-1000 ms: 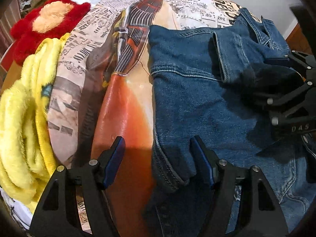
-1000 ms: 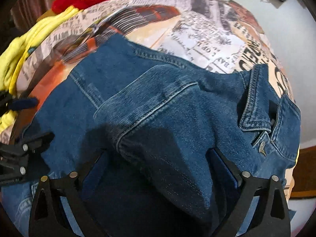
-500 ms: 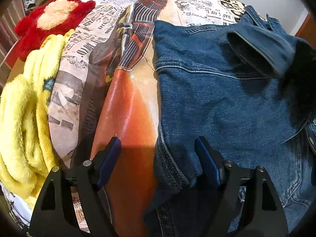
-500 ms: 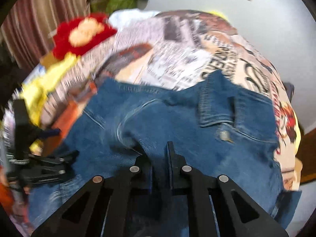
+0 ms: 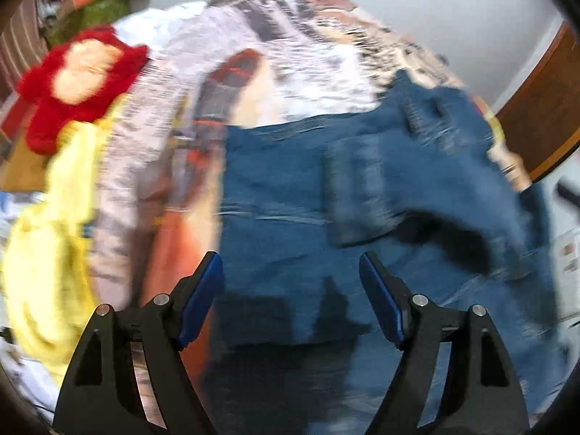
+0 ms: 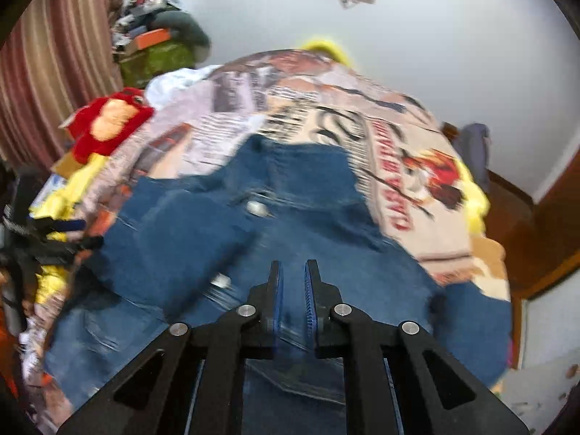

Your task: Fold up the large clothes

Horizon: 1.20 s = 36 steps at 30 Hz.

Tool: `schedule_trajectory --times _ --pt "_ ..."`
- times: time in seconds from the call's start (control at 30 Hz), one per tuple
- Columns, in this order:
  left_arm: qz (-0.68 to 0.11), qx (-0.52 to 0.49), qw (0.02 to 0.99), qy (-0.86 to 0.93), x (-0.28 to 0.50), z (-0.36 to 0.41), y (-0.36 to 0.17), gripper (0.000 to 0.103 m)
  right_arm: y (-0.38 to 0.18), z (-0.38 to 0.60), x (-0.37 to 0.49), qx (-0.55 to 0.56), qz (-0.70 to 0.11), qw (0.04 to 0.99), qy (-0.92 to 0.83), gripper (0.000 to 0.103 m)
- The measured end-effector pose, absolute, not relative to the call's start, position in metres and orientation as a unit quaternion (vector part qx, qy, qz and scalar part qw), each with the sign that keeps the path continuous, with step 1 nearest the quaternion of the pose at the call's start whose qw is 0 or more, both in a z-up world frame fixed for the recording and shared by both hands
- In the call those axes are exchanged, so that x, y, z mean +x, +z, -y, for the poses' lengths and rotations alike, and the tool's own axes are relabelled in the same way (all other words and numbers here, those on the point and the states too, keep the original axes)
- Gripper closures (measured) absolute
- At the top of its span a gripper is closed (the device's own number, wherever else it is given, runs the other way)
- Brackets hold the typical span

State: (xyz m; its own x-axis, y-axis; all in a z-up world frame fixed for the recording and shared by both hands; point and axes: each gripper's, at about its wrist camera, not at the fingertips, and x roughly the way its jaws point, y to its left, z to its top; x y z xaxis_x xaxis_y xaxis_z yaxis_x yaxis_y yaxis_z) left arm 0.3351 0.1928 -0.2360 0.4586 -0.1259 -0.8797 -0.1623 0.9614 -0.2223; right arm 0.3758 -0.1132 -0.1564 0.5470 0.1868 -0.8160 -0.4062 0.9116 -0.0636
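Fingers, left gripper (image 5: 291, 290): spread wide, empty, above blue denim jacket (image 5: 362, 217) lying on newspaper-print bedspread (image 5: 253, 72); yellow fleece blanket (image 5: 47, 253) and red plush toy (image 5: 79, 79) to the left.

Fingers, right gripper (image 6: 291, 290): nearly closed, narrow gap; grip on denim cannot be told. Jacket (image 6: 290, 217) blurred.

No legible text — (print blurred).

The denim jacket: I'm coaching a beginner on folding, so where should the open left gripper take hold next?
Probably the denim jacket's left side edge, approached from the left over the printed bedspread. That edge lies flat and exposed just ahead of the left gripper.
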Motion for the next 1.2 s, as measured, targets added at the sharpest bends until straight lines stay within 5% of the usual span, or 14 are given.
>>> schedule_trajectory --times 0.23,0.47,0.7,1.07,1.2 --pt "-0.53 -0.318 0.781 -0.086 0.372 -0.169 -0.255 0.025 -0.184 0.17 0.368 -0.09 -0.498 0.85 0.149 0.094" --pt "-0.536 -0.371 0.756 -0.06 0.407 -0.159 -0.283 0.026 -0.198 0.205 0.347 -0.084 -0.499 0.851 0.142 0.094" --pt "-0.53 -0.264 0.806 -0.006 0.42 -0.147 -0.266 0.075 -0.205 0.229 0.343 -0.054 -0.504 0.852 0.134 0.094" --pt "-0.427 -0.108 0.893 -0.091 0.417 -0.04 -0.142 0.081 -0.18 0.265 0.342 -0.003 -0.475 0.872 0.121 0.094" --pt "-0.441 -0.041 0.887 -0.134 0.409 0.018 -0.141 0.081 -0.164 0.279 0.338 0.01 -0.459 0.881 0.115 0.094"
